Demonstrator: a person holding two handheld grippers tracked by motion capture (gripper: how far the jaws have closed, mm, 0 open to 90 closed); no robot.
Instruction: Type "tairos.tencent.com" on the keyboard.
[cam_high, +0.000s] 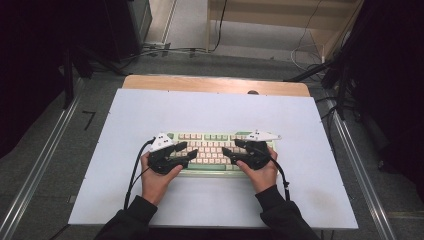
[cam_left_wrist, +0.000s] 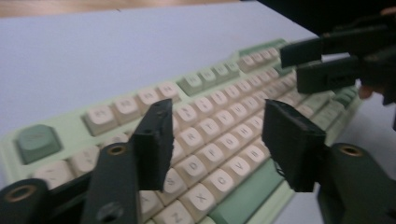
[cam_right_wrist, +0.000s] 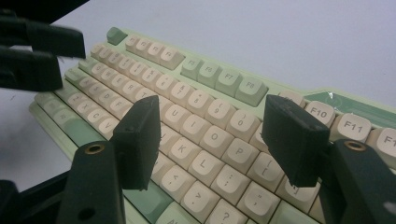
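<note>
White table top (cam_high: 125, 200), dark floor around it, cables at the far side. Green-and-cream keyboard (cam_high: 215, 150) lies near the middle, long side parallel to the near edge. Left gripper (cam_high: 184, 151) hovers over the keyboard's left half, jaws spread, nothing between them. Right gripper (cam_high: 231, 148) hovers over the right half, jaws also spread and empty. Tips point at each other, apart.

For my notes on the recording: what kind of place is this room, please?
Probably a lab or recording workspace, not an office: a white board laid over a wooden table, metal rails along the floor, loose cables, and one keyboard.
</note>
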